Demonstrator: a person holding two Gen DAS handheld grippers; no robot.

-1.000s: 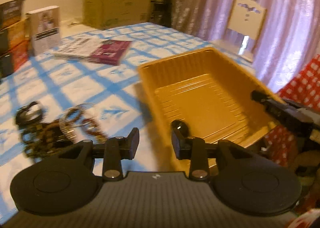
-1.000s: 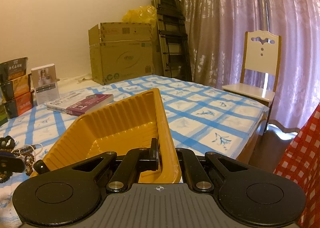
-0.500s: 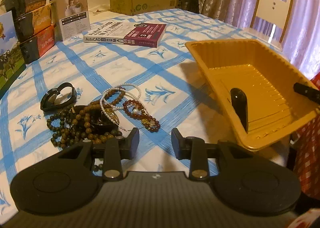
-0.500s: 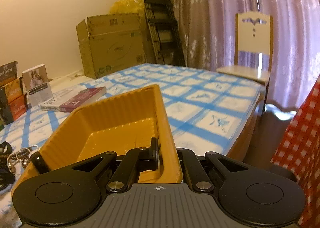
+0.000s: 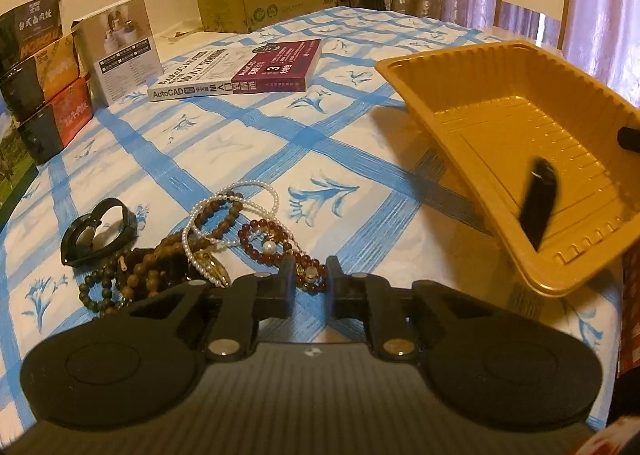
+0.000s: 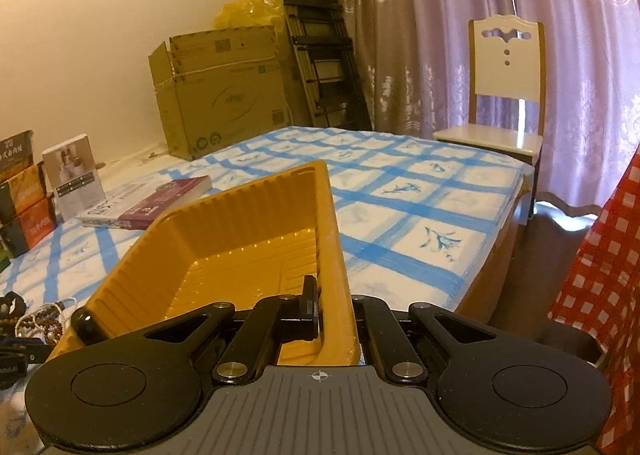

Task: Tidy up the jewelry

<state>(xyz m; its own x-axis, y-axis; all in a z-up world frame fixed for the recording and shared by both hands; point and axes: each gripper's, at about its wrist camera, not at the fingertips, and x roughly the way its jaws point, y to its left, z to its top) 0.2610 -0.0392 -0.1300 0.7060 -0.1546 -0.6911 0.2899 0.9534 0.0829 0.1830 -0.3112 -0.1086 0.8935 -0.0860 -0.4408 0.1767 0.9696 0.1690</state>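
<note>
- The left gripper (image 5: 308,275) is held low over the jewelry pile (image 5: 192,239) on the worktop (image 5: 240,143), fingers narrowly parted around the red bead bracelet (image 5: 276,239).
- The right gripper (image 6: 336,307) is seen clamped on the tilted yellow tray (image 6: 332,223) wall.
- The pile is shown fully only from the left wrist.

2 wrist views, low over table; both show tray (image 5: 500,103).

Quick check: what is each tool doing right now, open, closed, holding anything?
Left tool: narrowed around the dark red bead bracelet on the table; grip cannot be told.
Right tool: closed on the wall of the yellow tray, holding it tilted.
</note>
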